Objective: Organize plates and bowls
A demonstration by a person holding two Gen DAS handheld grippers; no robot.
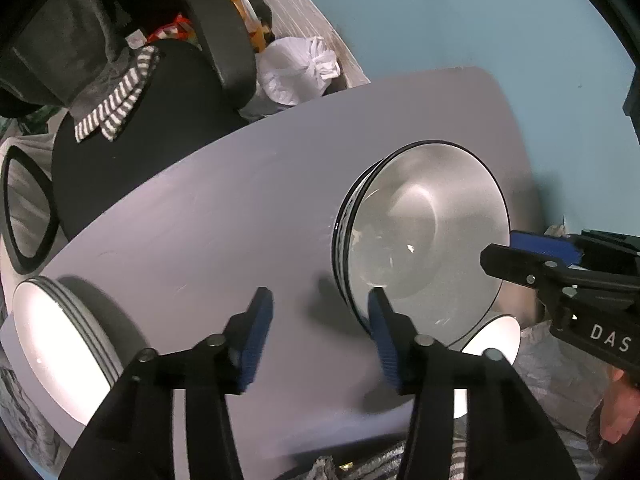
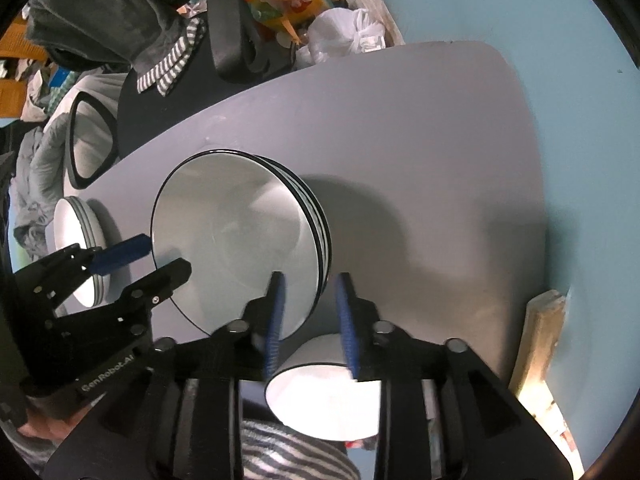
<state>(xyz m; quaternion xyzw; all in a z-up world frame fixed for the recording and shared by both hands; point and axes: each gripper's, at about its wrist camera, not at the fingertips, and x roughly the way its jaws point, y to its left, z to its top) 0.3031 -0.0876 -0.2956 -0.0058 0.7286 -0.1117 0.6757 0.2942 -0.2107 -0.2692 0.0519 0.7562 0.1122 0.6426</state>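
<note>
A stack of white plates with black rims (image 1: 424, 236) (image 2: 236, 244) sits on the grey table (image 1: 224, 208) (image 2: 420, 152). A stack of white bowls (image 1: 60, 344) (image 2: 80, 236) stands near the table's left edge. A single white bowl (image 1: 492, 340) (image 2: 324, 392) sits at the front edge. My left gripper (image 1: 316, 320) is open and empty, its right finger by the plates' near rim; it shows in the right wrist view (image 2: 164, 256). My right gripper (image 2: 310, 292) is open astride the plate stack's rim; it shows in the left wrist view (image 1: 496, 248).
A black office chair (image 1: 132, 128) (image 2: 168, 92) with striped cloth stands beyond the table's left side. A white plastic bag (image 1: 296, 68) (image 2: 348, 36) and clutter lie on the floor. A wooden block (image 2: 540, 340) stands by the table's right edge. The wall is light blue.
</note>
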